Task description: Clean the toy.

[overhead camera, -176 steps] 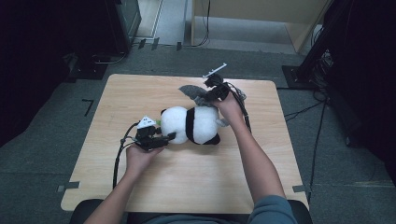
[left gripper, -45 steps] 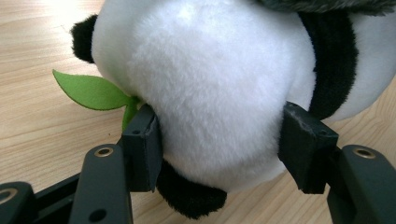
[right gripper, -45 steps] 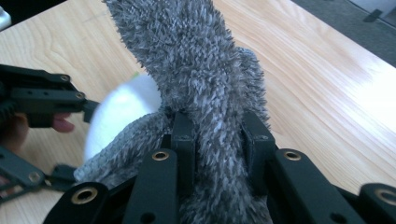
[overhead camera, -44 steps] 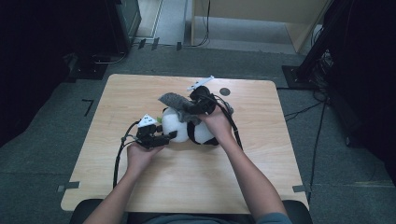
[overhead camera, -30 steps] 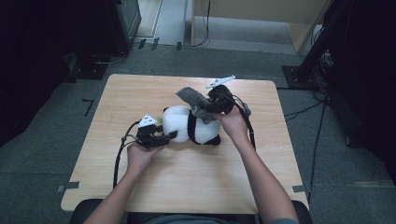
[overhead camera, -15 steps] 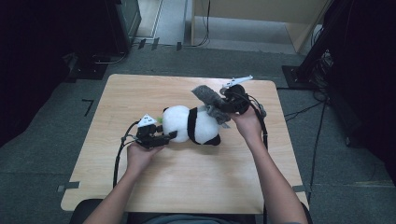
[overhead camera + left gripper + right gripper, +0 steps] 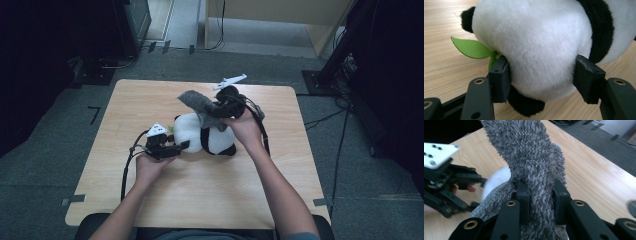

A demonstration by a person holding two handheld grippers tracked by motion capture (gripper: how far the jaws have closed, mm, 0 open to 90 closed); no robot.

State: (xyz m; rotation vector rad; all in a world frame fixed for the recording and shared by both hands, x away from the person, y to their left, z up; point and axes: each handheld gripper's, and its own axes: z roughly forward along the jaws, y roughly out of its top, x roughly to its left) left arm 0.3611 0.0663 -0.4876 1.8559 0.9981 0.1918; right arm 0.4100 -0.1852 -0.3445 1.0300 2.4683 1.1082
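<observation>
Plush panda [image 7: 205, 139] lies on its side near the middle of the tabletop [image 7: 150, 100], head end toward the left tongs [image 7: 182, 146]. A green felt leaf [image 7: 471, 47] sticks out beside the head, next to one pad.

Left tongs: half-open span, pads pressed into the white plush of the head from both sides, as the left gripper view shows. This hand acts as the anchor.

Right tongs [image 7: 540, 202]: nearly closed, pinching a fold of the grey fuzzy cloth [image 7: 197, 102]. The cloth is raised above the panda's body; its lower end drapes down to the black band of the toy, and in the right gripper view a ribbed edge hangs below the pads.

Judged step: dressing the panda with the grey piece, or taking it off; the pictures do not settle which.

Notes for doing it well:
- Keep the left grip firm but no tighter; the head is soft and will squash, letting the toy twist.
- Move the cloth along the body's long axis, not sideways, so the anchor takes the load.
- The pinch holds one fold only; fuzzy pile may slip, so go slowly and re-grip nearer the ribbed edge if it creeps.
- Watch that the leaf stays clear of the left pad.
</observation>
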